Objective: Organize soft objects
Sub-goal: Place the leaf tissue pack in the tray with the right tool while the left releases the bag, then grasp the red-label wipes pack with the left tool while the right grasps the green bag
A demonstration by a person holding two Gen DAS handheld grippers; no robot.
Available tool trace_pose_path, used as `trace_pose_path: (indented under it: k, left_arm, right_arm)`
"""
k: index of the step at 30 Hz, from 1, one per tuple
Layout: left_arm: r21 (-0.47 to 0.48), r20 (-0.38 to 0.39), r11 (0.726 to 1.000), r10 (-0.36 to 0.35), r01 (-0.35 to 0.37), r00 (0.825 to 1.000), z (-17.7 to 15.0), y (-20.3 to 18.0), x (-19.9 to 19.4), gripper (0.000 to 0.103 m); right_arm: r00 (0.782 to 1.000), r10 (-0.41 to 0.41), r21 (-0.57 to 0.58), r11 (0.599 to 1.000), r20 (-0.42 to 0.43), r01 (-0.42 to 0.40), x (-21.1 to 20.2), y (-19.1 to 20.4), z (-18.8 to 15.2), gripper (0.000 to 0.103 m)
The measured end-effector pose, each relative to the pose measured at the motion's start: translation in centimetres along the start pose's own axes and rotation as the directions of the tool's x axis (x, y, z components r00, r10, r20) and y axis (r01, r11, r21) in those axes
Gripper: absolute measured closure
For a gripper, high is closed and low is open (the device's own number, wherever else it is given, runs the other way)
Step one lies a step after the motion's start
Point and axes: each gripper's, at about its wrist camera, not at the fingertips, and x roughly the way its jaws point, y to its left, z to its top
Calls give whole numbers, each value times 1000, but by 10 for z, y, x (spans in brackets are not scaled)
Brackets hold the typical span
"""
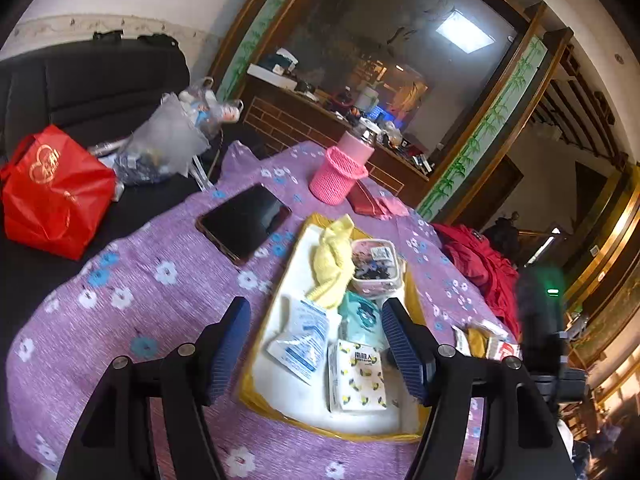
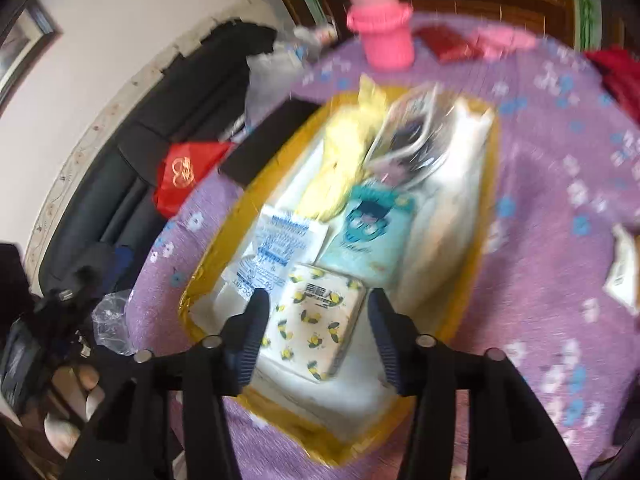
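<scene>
Right claw (image 2: pixel 316 334) released, lemon-print tissue pack (image 2: pixel 316 322) between its fingers inside yellow-rimmed tray (image 2: pixel 486 216); left claw (image 1: pixel 316 346) released, empty.

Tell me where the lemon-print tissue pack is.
The lemon-print tissue pack lies at the near end of the yellow-rimmed tray, between the right gripper's open jaws, beside the white sachet.

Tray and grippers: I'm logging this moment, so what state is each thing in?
Tray: filled, flat on the cloth.
Lemon-print tissue pack: lying in the tray, ungripped.
Yellow cloth: crumpled.
Clear box: lid on.
Left gripper: open, empty.
Right gripper: open, straddling the pack.
</scene>
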Motion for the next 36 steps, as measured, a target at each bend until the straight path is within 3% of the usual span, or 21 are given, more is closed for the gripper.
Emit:
trace_pose_path:
  k: [8, 13, 17, 19, 22, 26, 29, 32, 35, 36]
  left_arm:
    - [55, -35, 997, -48, 50, 998, -10, -32, 2, 28]
    - [114, -88, 988, -91, 101, 992, -21, -68, 9, 27]
    - [177, -132, 975, -115, 138, 985, -36, -102, 15, 27]
    - [199, -155, 968, -123, 153, 980, -42, -114, 19, 27]
    - [227, -183, 958, -133, 173, 974, -50, -133, 22, 27]
    - [260, -184, 949, -133, 179, 974, -57, -150, 16, 27]
    - [275, -175, 947, -123, 168, 977, -58, -155, 10, 27]
    - [281, -168, 947, -113, 157, 979, -57, -156, 8, 27]
    - [276, -170, 949, -107, 151, 980, -58, -157, 10, 27]
    - [275, -175, 949, -107, 153, 979, -58, -158, 13, 27]
  right_arm:
    - [981, -94, 57, 995, 169, 85, -99, -75, -37, 36]
    - [936, -237, 231, 957, 261, 177, -167, -153, -64, 36]
    - [899, -294, 378, 911, 324, 162, -210, -210, -77, 36]
    - [892, -304, 414, 898, 334, 151, -218, -228, -77, 36]
    - [902, -306, 454, 879, 303, 145, -209, -257, -66, 36]
    - [904, -373, 507, 832, 211, 225, -180, -298, -44, 36]
    - [948, -268, 530, 836, 172, 141, -159, -313, -39, 36]
    - [987, -81, 428, 903, 138, 14, -133, -286, -30, 36]
    - [994, 73, 244, 965, 87, -92, -116, -226, -28, 35]
    - [983, 178, 176, 967, 49, -184, -109, -202, -30, 35]
